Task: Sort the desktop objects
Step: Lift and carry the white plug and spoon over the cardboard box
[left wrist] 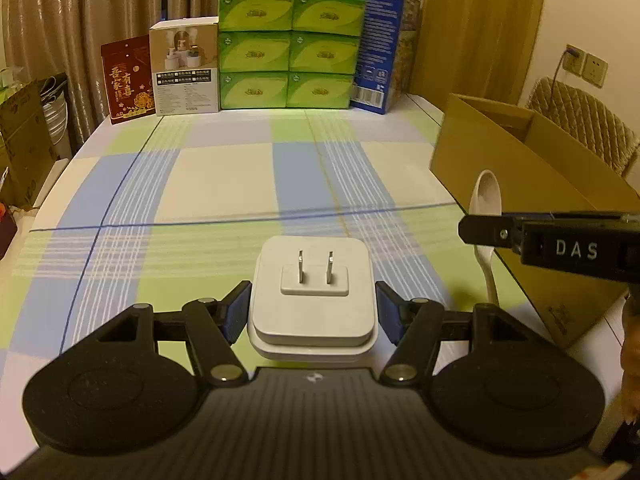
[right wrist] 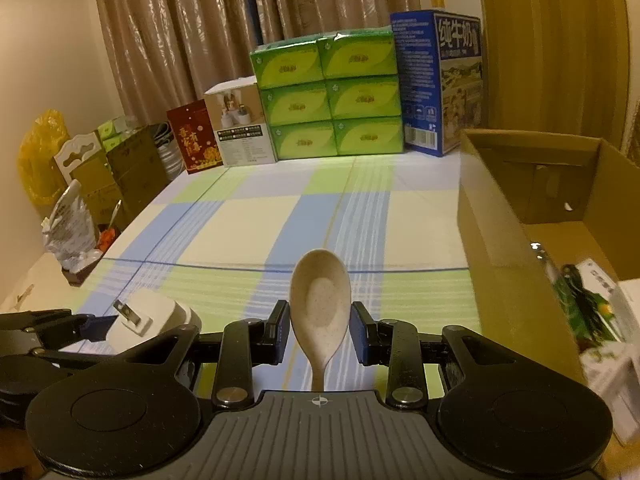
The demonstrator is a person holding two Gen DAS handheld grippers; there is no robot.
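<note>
- Checked cloth in blue, green and cream covers the table (left wrist: 224,176), with curtains behind and a row of packages lined along the far edge at 12 o'clock, out of the working area.
- A cardboard box (right wrist: 500,216) stands open-topped at 2 o'clock in the right wrist view; items already lie in it, so it is probably where sorted things go.
- The left gripper (left wrist: 314,312) has its jaws closed onto the sides of a white plug adapter (left wrist: 314,296), prongs facing away from the camera.
- The right gripper (right wrist: 320,334) carries a beige spoon (right wrist: 320,300), bowl forward. Its pads stand a little off the bowl, so the grip seems to sit lower on the handle; whether it is firm cannot be told.
- Both objects appear to be raised above the cloth near its front edge, likely bound for the box.
</note>
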